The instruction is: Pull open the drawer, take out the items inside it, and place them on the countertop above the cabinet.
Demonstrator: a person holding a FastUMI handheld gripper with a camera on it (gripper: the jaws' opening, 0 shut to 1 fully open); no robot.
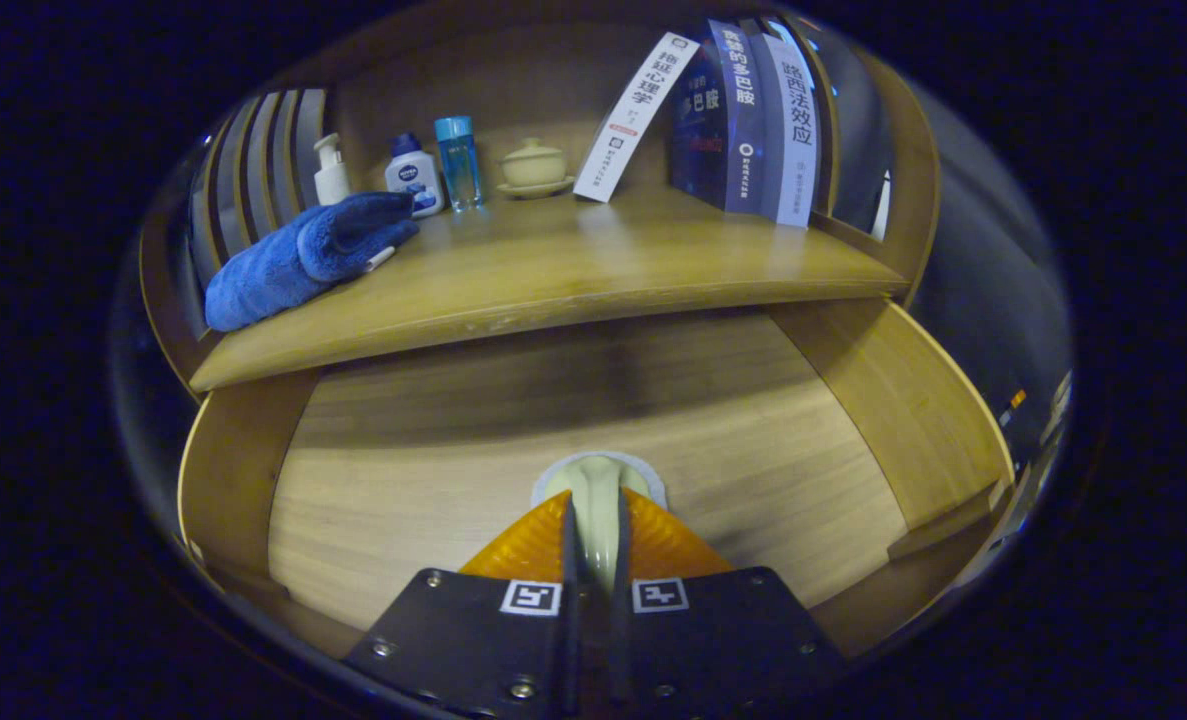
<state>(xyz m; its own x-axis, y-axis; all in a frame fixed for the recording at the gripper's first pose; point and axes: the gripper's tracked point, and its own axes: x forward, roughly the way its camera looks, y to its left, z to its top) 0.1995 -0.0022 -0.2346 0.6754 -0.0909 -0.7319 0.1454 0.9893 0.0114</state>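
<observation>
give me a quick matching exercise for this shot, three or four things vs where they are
Things:
1. blue towel
2. pale spoon
3. lidded cup
4. books

Places:
A. between the fingers of the gripper, over the open drawer
B. upright at the countertop's far right
C. countertop's left end
D. beside the blue bottle

Pairs: 1-C, 2-A, 3-D, 4-B

We see the tan wooden countertop (553,270) carrying a rolled blue towel (298,257), with 3 small bottles, a lidded ceramic cup and 3 books behind that towel.
</observation>
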